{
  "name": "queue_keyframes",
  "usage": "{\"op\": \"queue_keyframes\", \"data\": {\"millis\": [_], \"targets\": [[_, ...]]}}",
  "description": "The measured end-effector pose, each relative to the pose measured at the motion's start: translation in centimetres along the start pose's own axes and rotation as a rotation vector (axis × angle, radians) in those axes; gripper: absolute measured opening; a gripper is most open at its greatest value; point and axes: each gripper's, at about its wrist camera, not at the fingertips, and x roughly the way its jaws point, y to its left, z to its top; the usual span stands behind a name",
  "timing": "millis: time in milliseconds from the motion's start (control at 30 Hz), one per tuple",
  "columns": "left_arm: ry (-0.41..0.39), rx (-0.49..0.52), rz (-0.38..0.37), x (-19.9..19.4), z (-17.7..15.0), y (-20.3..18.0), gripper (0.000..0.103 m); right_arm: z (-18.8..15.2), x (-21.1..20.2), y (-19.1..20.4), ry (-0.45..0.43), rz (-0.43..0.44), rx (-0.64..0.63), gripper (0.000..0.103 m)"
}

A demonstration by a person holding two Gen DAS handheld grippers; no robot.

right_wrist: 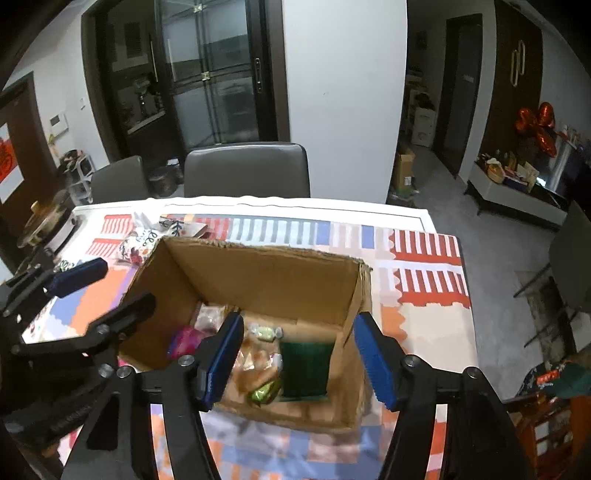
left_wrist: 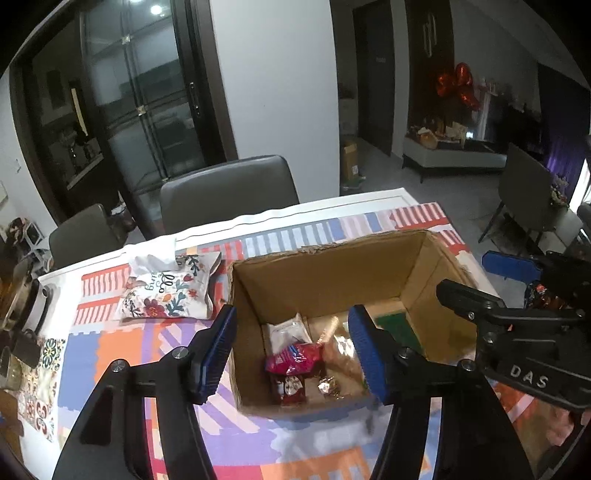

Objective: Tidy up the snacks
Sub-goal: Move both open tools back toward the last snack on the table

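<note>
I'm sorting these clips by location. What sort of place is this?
Most likely a home dining area open to a living room: a table with a patterned cloth, padded dining chairs drawn up to it, a glass-fronted cabinet behind, and a low sideboard with red balloons.

You're working in dim indoor light; the ceiling lamp (left_wrist: 156, 8) is glaring at twelve o'clock in the left wrist view. Fisheye bending is curving the walls, and black corners are vignetting both views. Motion blur is smearing the green packet (right_wrist: 304, 363) and the box's near rim (right_wrist: 295, 417), and the far room is sinking into shadow.
</note>
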Motion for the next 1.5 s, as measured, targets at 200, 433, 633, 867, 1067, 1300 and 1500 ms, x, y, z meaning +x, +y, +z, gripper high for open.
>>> {"op": "queue_keyframes", "data": {"millis": [200, 433, 633, 867, 1067, 1300, 1500], "targets": [[-0.038, 0.003, 0.027, -2.9, -2.3, -0.5, 0.062, -2.3, -2.9, 0.1, -0.052, -0.018, 0.009, 0.069], [-0.076, -0.02, -0.004, -6.7, -5.4, -0.8, 0.071, -5.5, -6.0, 1.0, -0.087, -0.004, -0.022, 0.077], [-0.08, -0.014, -0.027, -8.9, -8.2, -1.5, 0.076, -8.9, -8.3, 1.6, -0.094, 0.012, -0.019, 0.084], [-0.071, -0.023, -0.067, -10.8, -11.6, -2.0, 0.077, -12.6, -9.6, 1.8, -0.068, -0.002, -0.023, 0.084], [-0.025, -0.041, -0.118, -11.0, -14.2, -2.8, 0.077, -15.8, -10.2, 1.9, -0.041, -0.003, -0.012, 0.084], [0.012, 0.017, -0.128, -10.7, -17.5, -5.0, 0.077, -19.2, -9.7, 1.4, 0.029, -0.007, 0.0, 0.084], [0.033, 0.098, -0.13, -10.1, -20.3, -6.7, 0.077, -22.3, -8.8, 0.8, 0.092, -0.018, 0.001, 0.084]]}}
